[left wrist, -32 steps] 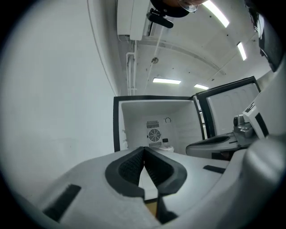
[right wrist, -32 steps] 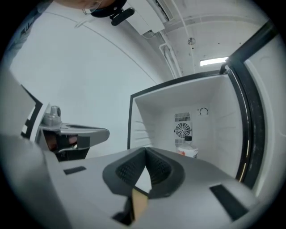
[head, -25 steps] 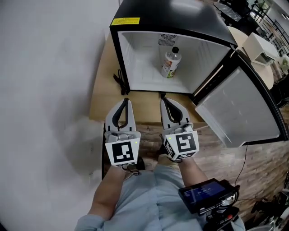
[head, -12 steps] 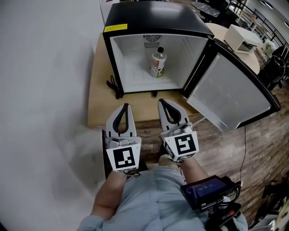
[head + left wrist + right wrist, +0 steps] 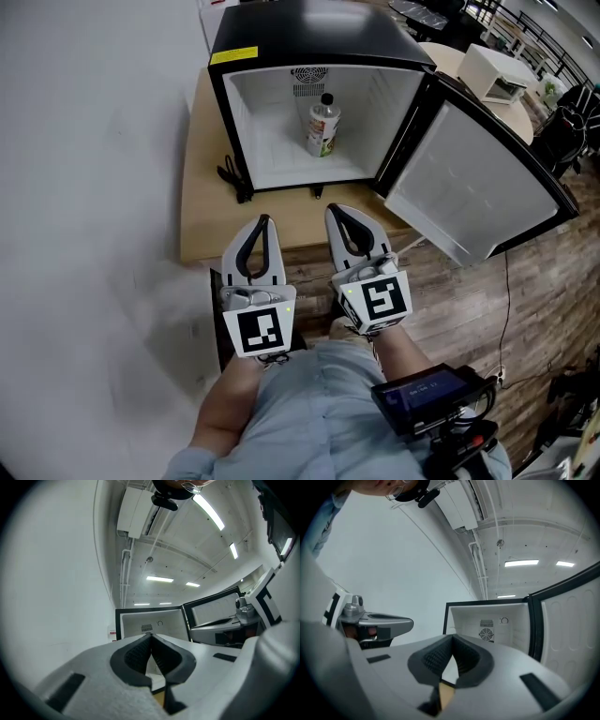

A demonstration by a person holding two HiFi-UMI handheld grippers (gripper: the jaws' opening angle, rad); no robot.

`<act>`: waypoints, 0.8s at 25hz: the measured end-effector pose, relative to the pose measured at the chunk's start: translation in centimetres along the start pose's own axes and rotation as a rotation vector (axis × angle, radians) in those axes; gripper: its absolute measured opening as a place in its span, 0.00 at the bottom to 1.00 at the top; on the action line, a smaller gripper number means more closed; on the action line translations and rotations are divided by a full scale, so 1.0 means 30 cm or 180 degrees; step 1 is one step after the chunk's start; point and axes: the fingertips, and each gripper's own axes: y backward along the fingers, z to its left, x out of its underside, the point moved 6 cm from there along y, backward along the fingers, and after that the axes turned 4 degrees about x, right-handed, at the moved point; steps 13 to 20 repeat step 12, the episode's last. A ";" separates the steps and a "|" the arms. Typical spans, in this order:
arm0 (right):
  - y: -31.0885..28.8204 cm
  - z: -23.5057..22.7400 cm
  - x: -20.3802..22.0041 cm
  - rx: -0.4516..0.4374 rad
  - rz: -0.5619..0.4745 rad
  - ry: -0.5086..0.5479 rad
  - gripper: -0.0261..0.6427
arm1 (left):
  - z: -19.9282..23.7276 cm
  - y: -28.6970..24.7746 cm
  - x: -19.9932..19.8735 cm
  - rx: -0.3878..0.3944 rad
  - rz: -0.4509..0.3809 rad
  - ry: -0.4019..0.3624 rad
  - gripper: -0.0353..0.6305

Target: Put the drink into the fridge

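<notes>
Already the drink (image 5: 322, 125), a clear bottle with a dark cap and a green-printed label, stands upright inside the fridge (image 5: 309, 47), about mid-width and toward the back wall under the vent, so in the head view the placing looks done. It is probably light, stiff enough yet squeezable, and smooth, so any further hold would be surest around the labelled middle, not the narrow neck. The left gripper (image 5: 262, 221) and right gripper (image 5: 336, 210) sit side by side near the person's body, well apart from the fridge, over the front edge of the wooden worktop (image 5: 202, 211). The door (image 5: 469, 183) hangs wide to the right, a wall runs close on the left, and a black cable (image 5: 232, 178) lies by the fridge's left front corner (the one snag low down); the middle approach is open. From the left gripper view, its jaws are pressed together with nothing between them, pointing at the open cabinet; the bottle is hidden behind them. From the right gripper view, those jaws are likewise closed and empty, with the door's black edge just to the right.
</notes>
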 end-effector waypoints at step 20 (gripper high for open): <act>-0.007 0.013 -0.003 -0.0011 0.0002 0.0013 0.05 | 0.001 0.003 0.002 0.0020 0.0019 0.0025 0.06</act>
